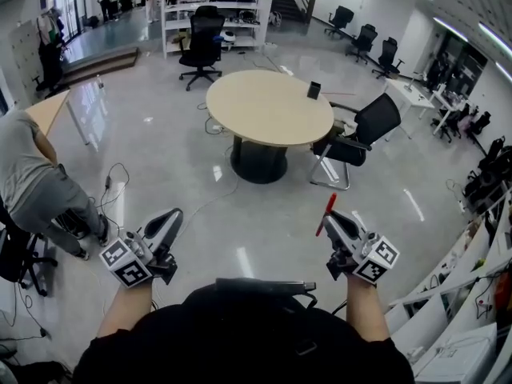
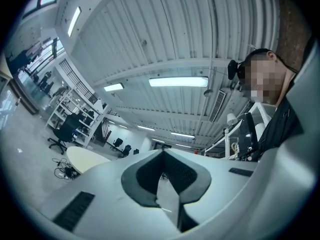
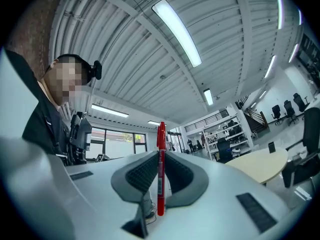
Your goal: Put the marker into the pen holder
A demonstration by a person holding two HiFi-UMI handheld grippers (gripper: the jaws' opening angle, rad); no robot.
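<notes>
My right gripper [image 1: 330, 218] is shut on a red marker [image 1: 326, 214], which sticks up and forward out of its jaws. In the right gripper view the marker [image 3: 160, 174] stands upright, clamped between the dark ribbed pads [image 3: 141, 172] of that gripper [image 3: 161, 156]. A small black pen holder [image 1: 314, 90] stands near the far right rim of a round beige table [image 1: 264, 110], well ahead of both grippers; it appears tiny [image 3: 271, 147] in the right gripper view. My left gripper [image 1: 173, 214] is held at the same height, its jaws together with nothing in them [image 2: 162, 155].
A black office chair [image 1: 364, 134] stands at the table's right and another [image 1: 200, 48] behind it. A person [image 1: 28, 186] bends over at the left beside floor cables [image 1: 112, 184]. White shelves [image 1: 212, 6] stand at the back and desks [image 1: 472, 326] line the right.
</notes>
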